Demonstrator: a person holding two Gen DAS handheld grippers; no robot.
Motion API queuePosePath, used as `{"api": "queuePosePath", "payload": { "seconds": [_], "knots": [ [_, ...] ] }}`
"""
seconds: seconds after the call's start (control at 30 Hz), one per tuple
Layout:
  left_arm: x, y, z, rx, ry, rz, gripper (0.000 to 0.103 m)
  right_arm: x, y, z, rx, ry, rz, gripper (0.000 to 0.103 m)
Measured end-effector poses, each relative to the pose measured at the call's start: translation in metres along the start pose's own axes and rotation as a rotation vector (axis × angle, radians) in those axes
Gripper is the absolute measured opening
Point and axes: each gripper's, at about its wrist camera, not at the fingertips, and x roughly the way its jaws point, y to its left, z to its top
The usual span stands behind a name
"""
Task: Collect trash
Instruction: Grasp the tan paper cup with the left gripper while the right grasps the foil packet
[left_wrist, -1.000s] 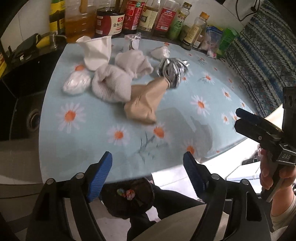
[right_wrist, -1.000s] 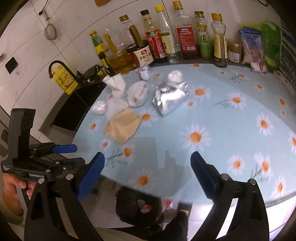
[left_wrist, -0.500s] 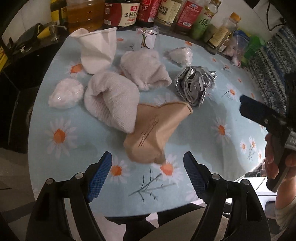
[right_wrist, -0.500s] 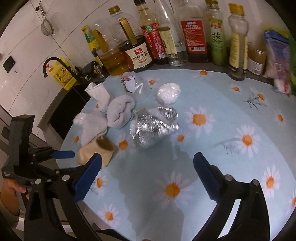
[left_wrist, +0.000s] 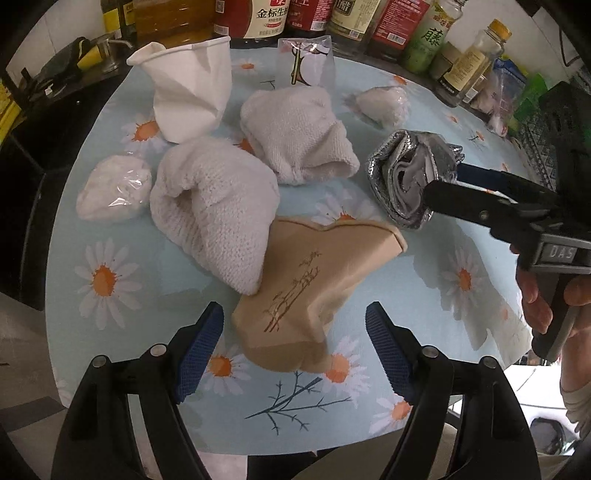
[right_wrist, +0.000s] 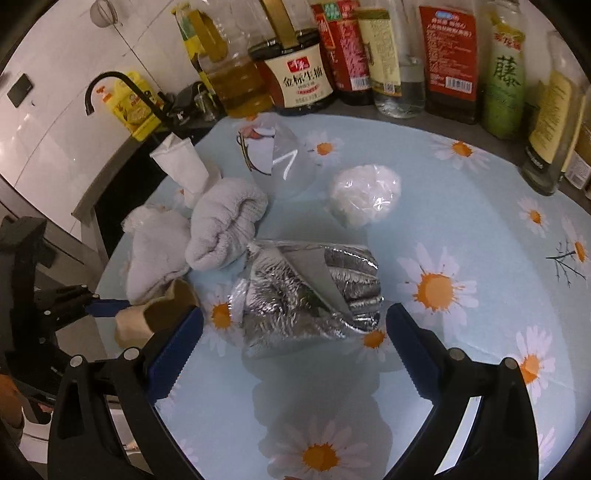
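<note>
1. Left gripper (left_wrist: 294, 345) in its own wrist view: jaws spread wide, holding nothing, straddling the near end of the tan paper cup (left_wrist: 316, 293) lying on the daisy tablecloth (left_wrist: 110, 288).
2. Right gripper (right_wrist: 294, 352) in its wrist view: jaws wide apart, empty, flanking the crumpled foil bag (right_wrist: 306, 291); a white cloth (right_wrist: 225, 227) touches the bag's far left side.

Round table (left_wrist: 122, 325) covered in pale blue daisy-print cloth. Row of condiment bottles along the far edge: dark soy sauce bottle (right_wrist: 301, 79), amber oil jug (right_wrist: 240, 83) just left of it, red-labelled bottle (right_wrist: 448, 70), green-labelled bottle (right_wrist: 504, 79), clear bottle (right_wrist: 397, 88). Black faucet (right_wrist: 110, 83) beyond the left rim, yellow packet (right_wrist: 135, 107) behind it. Dark sink basin (right_wrist: 122, 188) below the faucet. White tiled wall (right_wrist: 66, 48) with a small black plate (right_wrist: 21, 90).
</note>
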Motion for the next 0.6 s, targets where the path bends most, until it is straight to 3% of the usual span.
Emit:
{"api": "queuePosePath", "payload": {
  "seconds": [0.1,0.17,0.27,0.33,0.6],
  "knots": [
    [0.002,-0.004,0.002,0.002,-0.005,0.007,0.072,0.003,0.000,0.002,-0.012,-0.001,0.002,0.098],
    [0.004,-0.007,0.003,0.004,0.001,0.011,0.058,0.004,-0.001,0.003,-0.016,-0.008,0.010,0.098],
    [0.005,-0.008,0.003,0.003,0.003,0.017,0.047,0.009,-0.001,0.005,-0.026,0.010,-0.008,0.091],
    [0.005,-0.010,0.004,-0.005,-0.005,0.022,0.046,0.013,-0.002,0.004,-0.031,0.028,-0.018,0.079],
    [0.005,-0.016,0.005,-0.020,-0.015,0.037,0.046,0.010,-0.008,0.003,-0.031,0.017,0.017,0.075]
  ]
}}
